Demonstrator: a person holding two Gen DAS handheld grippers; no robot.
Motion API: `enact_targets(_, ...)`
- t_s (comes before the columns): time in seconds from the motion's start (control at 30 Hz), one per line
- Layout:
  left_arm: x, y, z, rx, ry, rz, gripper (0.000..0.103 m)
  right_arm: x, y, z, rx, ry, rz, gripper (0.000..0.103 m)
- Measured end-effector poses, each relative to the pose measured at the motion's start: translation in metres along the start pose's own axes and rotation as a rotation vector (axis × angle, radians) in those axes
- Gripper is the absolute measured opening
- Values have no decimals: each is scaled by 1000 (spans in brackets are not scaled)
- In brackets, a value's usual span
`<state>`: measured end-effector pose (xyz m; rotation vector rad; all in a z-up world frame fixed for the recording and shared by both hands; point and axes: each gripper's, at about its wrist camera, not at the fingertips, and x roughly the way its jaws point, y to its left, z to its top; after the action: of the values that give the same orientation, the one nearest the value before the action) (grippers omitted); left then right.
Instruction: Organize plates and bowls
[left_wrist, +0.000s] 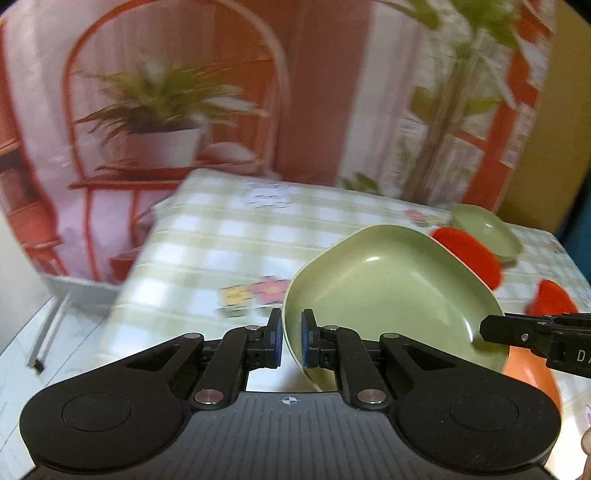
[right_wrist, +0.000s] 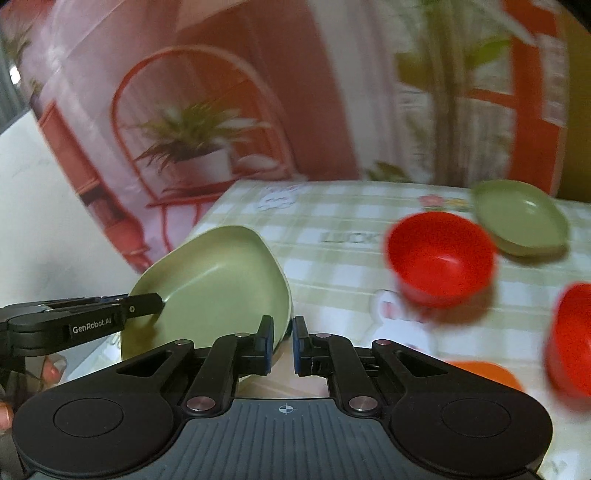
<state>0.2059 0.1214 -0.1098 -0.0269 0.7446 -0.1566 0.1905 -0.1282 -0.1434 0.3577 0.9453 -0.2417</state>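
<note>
A green plate (left_wrist: 391, 291) is held tilted above the checked table by both grippers. My left gripper (left_wrist: 291, 341) is shut on its near-left rim. In the right wrist view the same green plate (right_wrist: 218, 284) lies at the left, and my right gripper (right_wrist: 283, 341) is shut on its right rim. The left gripper's fingers (right_wrist: 144, 304) reach over the plate's left edge. A second green plate (right_wrist: 521, 218) lies at the far right of the table. A red bowl (right_wrist: 441, 254) stands in front of it, and another red bowl (right_wrist: 570, 339) is at the right edge.
The table (right_wrist: 332, 236) has a green-checked cloth with flower prints. An orange dish (right_wrist: 487, 373) lies near the front, partly hidden by my right gripper. A printed backdrop (left_wrist: 177, 110) with plants hangs behind the table. The table's left edge drops to a white floor (left_wrist: 55, 332).
</note>
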Motion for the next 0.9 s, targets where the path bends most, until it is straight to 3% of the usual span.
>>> enact_targets(0.27, 8, -67, 1, 115, 21, -97, 11, -51, -56, -19, 67, -40, -85, 10)
enact_targets(0.53, 17, -114, -11, 211, 58, -159, 11, -84, -94, -53, 150, -10, -136, 11)
enact_targets(0.9, 36, -144, -24, 307, 106, -148, 11, -97, -123, -83, 248, 36, -152, 11)
